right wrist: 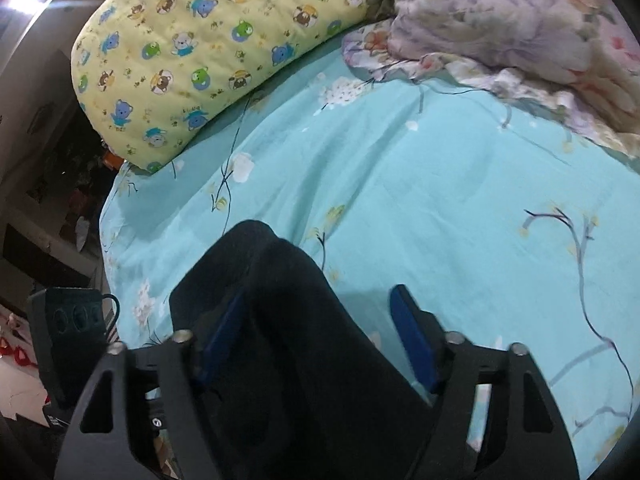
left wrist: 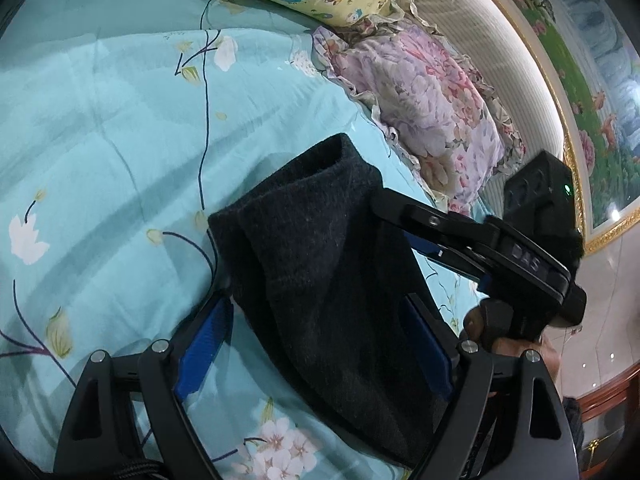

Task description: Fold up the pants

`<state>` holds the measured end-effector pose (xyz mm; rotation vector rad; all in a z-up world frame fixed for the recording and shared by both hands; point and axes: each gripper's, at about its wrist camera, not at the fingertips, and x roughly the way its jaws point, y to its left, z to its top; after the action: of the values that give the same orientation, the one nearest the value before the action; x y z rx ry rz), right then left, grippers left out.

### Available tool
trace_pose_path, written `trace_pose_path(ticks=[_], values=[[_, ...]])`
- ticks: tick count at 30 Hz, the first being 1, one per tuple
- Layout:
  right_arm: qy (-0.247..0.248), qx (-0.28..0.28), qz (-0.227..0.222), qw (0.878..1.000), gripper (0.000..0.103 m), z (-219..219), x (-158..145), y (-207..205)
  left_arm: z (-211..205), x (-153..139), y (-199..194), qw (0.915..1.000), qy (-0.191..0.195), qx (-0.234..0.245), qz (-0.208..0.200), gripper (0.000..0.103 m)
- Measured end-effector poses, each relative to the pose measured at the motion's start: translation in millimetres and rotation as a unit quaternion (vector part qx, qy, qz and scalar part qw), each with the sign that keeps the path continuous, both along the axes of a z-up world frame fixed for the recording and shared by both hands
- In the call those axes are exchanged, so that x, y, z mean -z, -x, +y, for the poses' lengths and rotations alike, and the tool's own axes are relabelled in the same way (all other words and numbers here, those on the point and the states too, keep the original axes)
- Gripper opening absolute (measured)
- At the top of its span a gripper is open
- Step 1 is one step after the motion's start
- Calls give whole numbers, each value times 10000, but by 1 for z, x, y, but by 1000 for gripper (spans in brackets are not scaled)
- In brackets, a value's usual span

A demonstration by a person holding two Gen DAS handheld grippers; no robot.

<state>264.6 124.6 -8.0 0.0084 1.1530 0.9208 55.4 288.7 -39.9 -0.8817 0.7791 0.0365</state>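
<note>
Dark charcoal knit pants (left wrist: pixel 320 280) lie on the teal floral bedspread (left wrist: pixel 100 140). In the left wrist view my left gripper (left wrist: pixel 320 344) stands wide open, its blue pads on either side of the pants, the cloth lying between them. My right gripper (left wrist: pixel 420 240) reaches in from the right at the pants' right edge. In the right wrist view the pants (right wrist: pixel 288 320) fill the gap of my right gripper (right wrist: pixel 316 336), whose blue pads also stand wide apart around the cloth. The cuff opening points away.
A yellow bear-print pillow (right wrist: pixel 192 60) and a pink-purple floral pillow (left wrist: pixel 424 112) lie at the head of the bed. A padded headboard (left wrist: pixel 500 40) curves behind. The bed's left edge (right wrist: pixel 108 240) drops to a dark floor area.
</note>
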Motion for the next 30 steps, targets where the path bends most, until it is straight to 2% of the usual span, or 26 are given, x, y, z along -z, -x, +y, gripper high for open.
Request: trace_pose_path(ticks=[2, 7, 11, 13, 16, 17, 20, 22, 27, 30], values=[[106, -76, 3, 9999, 64, 5, 2, -2, -1, 0, 0, 10000, -50, 7, -12, 86], [154, -275, 51, 9995, 52, 13, 8, -1, -3, 0, -1, 9998, -174, -45, -4, 85], [72, -274, 49, 9996, 41, 14, 10, 0, 1, 1, -2, 9996, -199, -180, 21, 72], [30, -277, 22, 9996, 31, 13, 9, 3, 3, 2, -2, 9995, -217, -226, 42, 66], [-71, -242, -25, 9997, 24, 7, 4, 7, 5, 2, -2, 9992, -288, -270, 56, 54], [-130, -208, -40, 9997, 24, 5, 2, 9, 5, 2, -3, 9990, -326, -286, 94, 48], [-266, -165, -72, 9995, 23, 0, -4, 13, 9, 2, -1, 9993, -235, -275, 97, 43], [-361, -148, -84, 9992, 22, -4, -9, 18, 8, -2, 1, 9995, -197, -258, 53, 42], [-652, -53, -147, 9977, 21, -19, -27, 28, -2, -23, 4, 9992, -374, -131, -100, 41], [-895, 48, -214, 9957, 21, -35, -40, 36, -12, -41, 6, 9985, -441, 4, -311, 41]])
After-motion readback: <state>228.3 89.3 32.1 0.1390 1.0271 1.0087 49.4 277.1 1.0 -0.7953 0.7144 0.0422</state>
